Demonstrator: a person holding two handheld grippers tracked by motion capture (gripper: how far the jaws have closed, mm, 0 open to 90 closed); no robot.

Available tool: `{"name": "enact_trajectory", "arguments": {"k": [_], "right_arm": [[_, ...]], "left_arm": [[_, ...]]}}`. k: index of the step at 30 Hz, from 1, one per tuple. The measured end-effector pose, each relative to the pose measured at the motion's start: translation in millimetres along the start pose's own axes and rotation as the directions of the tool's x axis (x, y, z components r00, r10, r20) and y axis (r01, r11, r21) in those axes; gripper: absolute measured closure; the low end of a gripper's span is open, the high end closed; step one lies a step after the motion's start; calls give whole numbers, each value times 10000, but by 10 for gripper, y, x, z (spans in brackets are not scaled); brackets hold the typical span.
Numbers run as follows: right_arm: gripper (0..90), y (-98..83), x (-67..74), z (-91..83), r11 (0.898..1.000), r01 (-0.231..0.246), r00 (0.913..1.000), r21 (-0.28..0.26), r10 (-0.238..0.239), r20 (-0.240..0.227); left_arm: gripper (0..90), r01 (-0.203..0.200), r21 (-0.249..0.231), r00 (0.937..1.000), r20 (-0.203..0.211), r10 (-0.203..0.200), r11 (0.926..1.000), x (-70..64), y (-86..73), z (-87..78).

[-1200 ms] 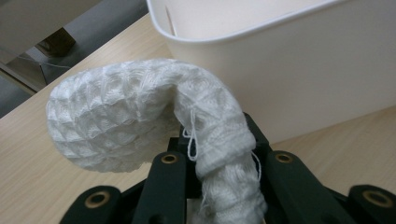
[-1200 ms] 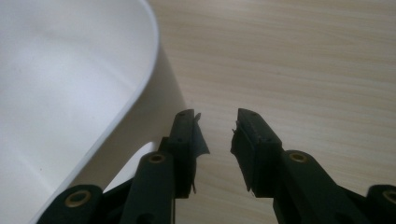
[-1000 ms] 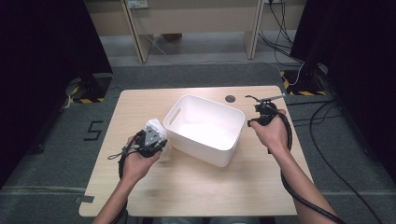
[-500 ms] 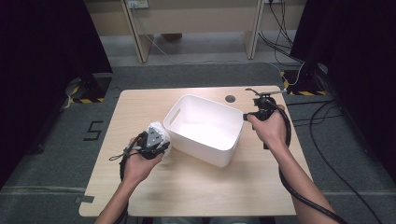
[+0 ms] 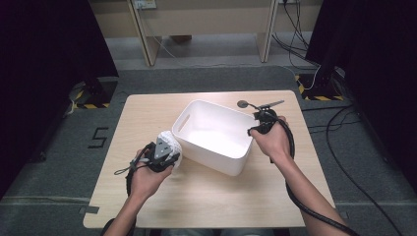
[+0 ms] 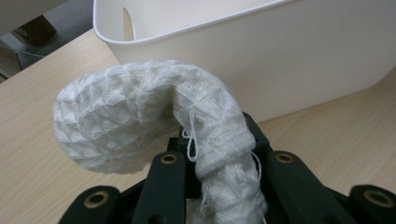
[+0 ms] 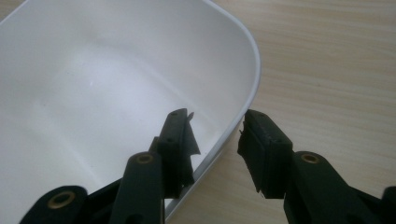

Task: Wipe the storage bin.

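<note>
A white plastic bin [image 5: 216,160] stands in the middle of the wooden table [image 5: 147,113]. My left gripper [image 5: 168,150] sits at the bin's near-left corner, shut on a bunched white knitted cloth [image 5: 170,141]. In the left gripper view the cloth [image 6: 140,107] curls over the jaws of that gripper [image 6: 219,154], just in front of the bin's wall [image 6: 280,60]. My right gripper [image 5: 253,129] is at the bin's right end. Its jaws [image 7: 217,126] have just been closing a little and stand astride the rim [image 7: 252,56], one inside and one outside, the outer pad apart from it.
A small dark disc [image 5: 242,103] lies on the table behind the bin's far right corner. Bare wood stretches along the near side [image 5: 221,201] and the far left. Cables [image 5: 344,128] trail over the floor to the right of the table.
My right gripper has shifted left, toward the bin, and now straddles its right rim. The left gripper has kept still with the cloth in it.
</note>
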State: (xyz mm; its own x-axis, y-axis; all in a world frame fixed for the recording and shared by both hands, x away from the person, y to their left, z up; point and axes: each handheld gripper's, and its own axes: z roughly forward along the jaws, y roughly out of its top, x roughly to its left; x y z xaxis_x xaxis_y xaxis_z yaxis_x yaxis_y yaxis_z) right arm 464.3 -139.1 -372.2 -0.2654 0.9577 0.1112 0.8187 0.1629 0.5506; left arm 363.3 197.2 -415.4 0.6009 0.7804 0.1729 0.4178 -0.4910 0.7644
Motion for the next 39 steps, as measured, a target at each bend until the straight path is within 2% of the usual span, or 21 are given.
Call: {"name": "enact_trajectory", "arguments": {"k": [1, 2, 4, 5, 6, 8, 12, 16, 19, 21, 25, 27, 31, 35, 39], "right_arm": [[638, 5, 16, 3, 10000, 78, 9999, -32, -78, 73], [648, 13, 29, 9, 9998, 179, 9998, -65, -178, 119], [668, 39, 55, 28, 9994, 325, 9994, -71, -324, 106], [681, 55, 63, 38, 9992, 385, 9992, -62, -384, 79], [691, 71, 72, 51, 9989, 465, 9989, -60, -464, 56], [717, 108, 87, 80, 9976, 678, 9977, -128, -677, 74], [760, 181, 99, 135, 9965, 811, 9965, -218, -806, 228], [768, 225, 93, 173, 9932, 1086, 9936, -421, -1071, 368], [716, 193, 83, 171, 9874, 1412, 9898, -715, -1394, 296], [645, 149, 84, 128, 9852, 1349, 9908, -1061, -1351, 54], [579, 20, 131, 46, 9836, 1183, 9923, -1364, -1220, -192], [590, -51, 145, 34, 9823, 1279, 9913, -1367, -1309, -129], [668, -148, 157, 41, 9826, 1457, 9892, -1151, -1464, 24], [698, -158, 134, 47, 9837, 1399, 9900, -1127, -1413, -41], [721, -120, 117, 77, 9805, 1601, 9871, -1142, -1597, 123]], "left_arm": [[752, -28, -7, 10000, -37, 28, 10000, -13, -8, -6], [752, -239, -35, 9997, -68, 238, 9997, -14, -11, -9], [752, -130, 105, 9999, 39, 130, 9999, -50, -29, -37], [752, -304, 56, 9995, 41, 303, 9995, -58, -31, -49], [751, -95, 144, 9998, 163, 93, 9999, -93, -41, -68], [751, -58, 143, 9995, 314, 54, 9999, -151, -52, -102], [751, 75, 119, 9989, 456, -80, 9999, -231, -63, -142], [751, 187, 120, 9988, 447, -192, 9998, -238, -83, -111], [750, 343, 78, 9984, 437, -346, 9994, -235, -102, -97], [749, 419, 35, 9983, 414, -420, 9991, -236, -107, -95], [748, 443, -15, 9983, 369, -442, 9990, -240, -119, -92], [748, 489, -66, 9982, 338, -486, 9988, -235, -132, -91], [748, 623, -98, 9976, 303, -619, 9980, -229, -147, -90], [748, 656, -172, 9975, 265, -651, 9977, -217, -146, -99], [746, 787, -189, 9967, 189, -784, 9967, -182, -159, -121]]}}
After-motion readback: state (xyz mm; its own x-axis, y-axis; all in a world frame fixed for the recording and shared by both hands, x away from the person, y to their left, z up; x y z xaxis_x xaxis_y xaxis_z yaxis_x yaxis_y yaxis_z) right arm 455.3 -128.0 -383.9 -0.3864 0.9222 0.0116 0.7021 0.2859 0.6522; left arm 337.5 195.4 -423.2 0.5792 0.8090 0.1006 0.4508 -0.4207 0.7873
